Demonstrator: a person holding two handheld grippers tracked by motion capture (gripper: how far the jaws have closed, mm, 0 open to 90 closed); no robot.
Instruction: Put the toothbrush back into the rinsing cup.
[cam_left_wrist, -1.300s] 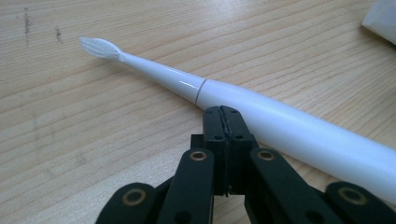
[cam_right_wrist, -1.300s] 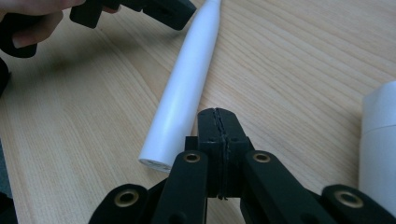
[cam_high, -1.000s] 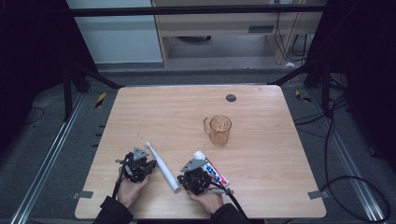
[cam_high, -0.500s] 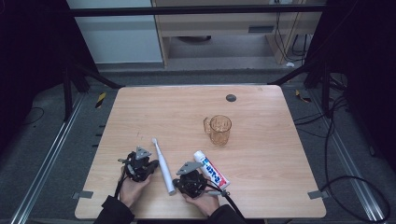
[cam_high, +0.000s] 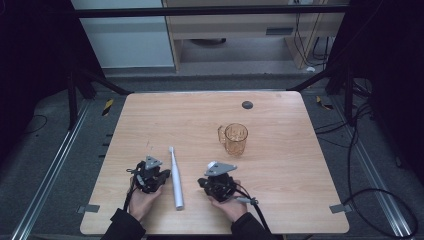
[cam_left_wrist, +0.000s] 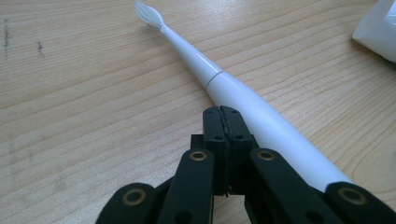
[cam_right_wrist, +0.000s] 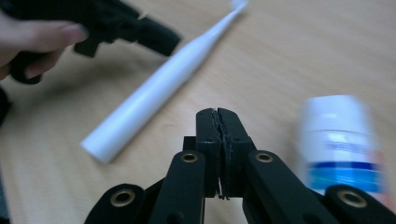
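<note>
A white electric toothbrush (cam_high: 175, 179) lies on the wooden table (cam_high: 200, 120) between my two grippers, its head pointing away from me. My left gripper (cam_high: 150, 167) rests just left of it, jaws shut and empty; in the left gripper view its tips (cam_left_wrist: 223, 114) sit beside the toothbrush handle (cam_left_wrist: 261, 116). My right gripper (cam_high: 212, 177) is right of the toothbrush, shut on nothing. In the right gripper view its tips (cam_right_wrist: 218, 116) hover between the toothbrush (cam_right_wrist: 159, 91) and a blurred white-and-blue toothpaste tube (cam_right_wrist: 343, 144).
An amber glass mug (cam_high: 235, 139) stands beyond the right gripper. A small dark disc (cam_high: 247, 105) lies near the table's far edge. A white object (cam_left_wrist: 378, 28) shows at the corner of the left gripper view. Cables and frame legs surround the table.
The toothbrush has swung from a slant to nearly straight away from me. My right gripper has shifted right and up, now covering the toothpaste tube in the high view. The left gripper stayed put.
</note>
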